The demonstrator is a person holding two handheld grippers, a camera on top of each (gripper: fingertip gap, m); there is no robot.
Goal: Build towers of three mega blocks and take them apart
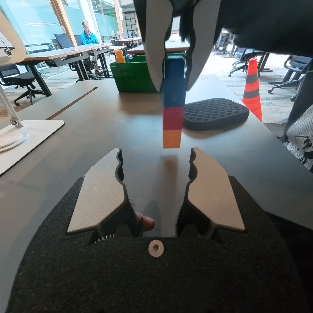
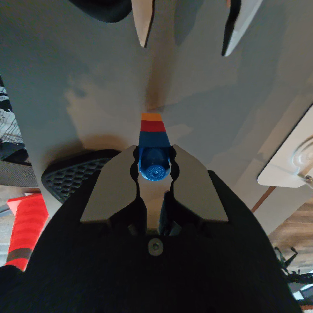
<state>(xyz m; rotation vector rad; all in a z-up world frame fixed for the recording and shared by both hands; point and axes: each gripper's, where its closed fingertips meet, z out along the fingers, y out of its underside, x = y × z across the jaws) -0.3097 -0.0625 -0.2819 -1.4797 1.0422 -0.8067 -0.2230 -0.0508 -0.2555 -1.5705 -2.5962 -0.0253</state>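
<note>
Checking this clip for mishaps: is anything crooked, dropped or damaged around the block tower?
Nothing stands out. The three-block tower is straight and joined: blue block on top, red, orange at the bottom. The right gripper holds it by the blue block just above the table. The left gripper is open and empty.

The tower (image 1: 173, 108) hangs above the table (image 1: 101, 135), between the right gripper (image 1: 174, 88) fingers. Behind it stands the bin (image 1: 132, 76) (blocks inside); the mat (image 1: 215, 113) lies right, the left gripper (image 1: 156, 162) before.
</note>
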